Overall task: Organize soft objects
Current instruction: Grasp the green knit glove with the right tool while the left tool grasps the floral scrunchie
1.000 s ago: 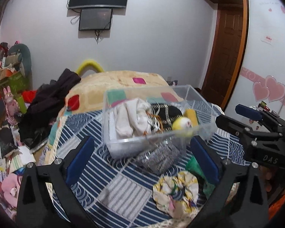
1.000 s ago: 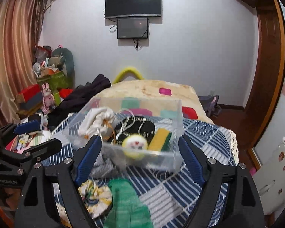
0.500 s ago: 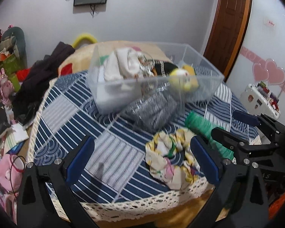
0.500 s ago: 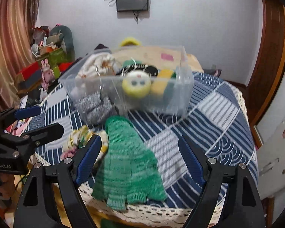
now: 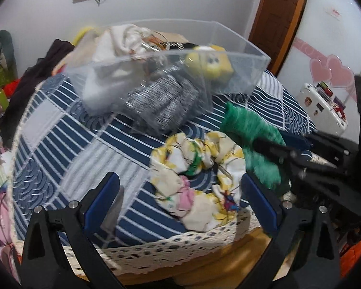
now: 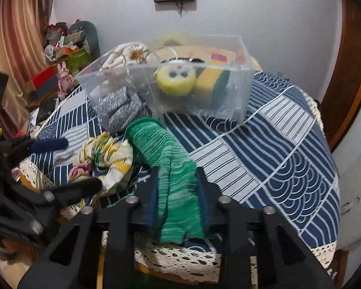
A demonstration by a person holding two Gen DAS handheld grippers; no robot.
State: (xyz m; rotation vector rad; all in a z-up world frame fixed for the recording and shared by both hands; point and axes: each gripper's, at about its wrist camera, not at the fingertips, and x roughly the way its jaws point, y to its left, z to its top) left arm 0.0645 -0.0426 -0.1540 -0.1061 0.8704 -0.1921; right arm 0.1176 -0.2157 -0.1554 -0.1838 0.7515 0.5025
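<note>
A green knit glove point(image 6: 166, 154) lies on the blue patterned tablecloth, and my right gripper point(image 6: 178, 200) is shut on its near end. It also shows in the left wrist view point(image 5: 255, 132). A floral yellow scrunchie point(image 5: 199, 173) lies near the table's front edge between the fingers of my left gripper point(image 5: 180, 200), which is open and empty around it. A clear plastic bin point(image 5: 238, 72) behind holds a white cloth, a yellow plush ball point(image 6: 175, 79), a sponge and other soft things. A grey knit item point(image 5: 161, 103) lies against the bin's front.
The round table's lace edge point(image 5: 170, 248) is close to both grippers. Clutter and boxes point(image 6: 60, 55) stand at the left, a bed behind the table, a wooden door point(image 5: 276, 19) at the right. A white case point(image 5: 322, 106) stands at the right of the table.
Both grippers have dropped and moved in toward the table. My right gripper went from open to shut on the green glove. My left gripper came down around the scrunchie.
</note>
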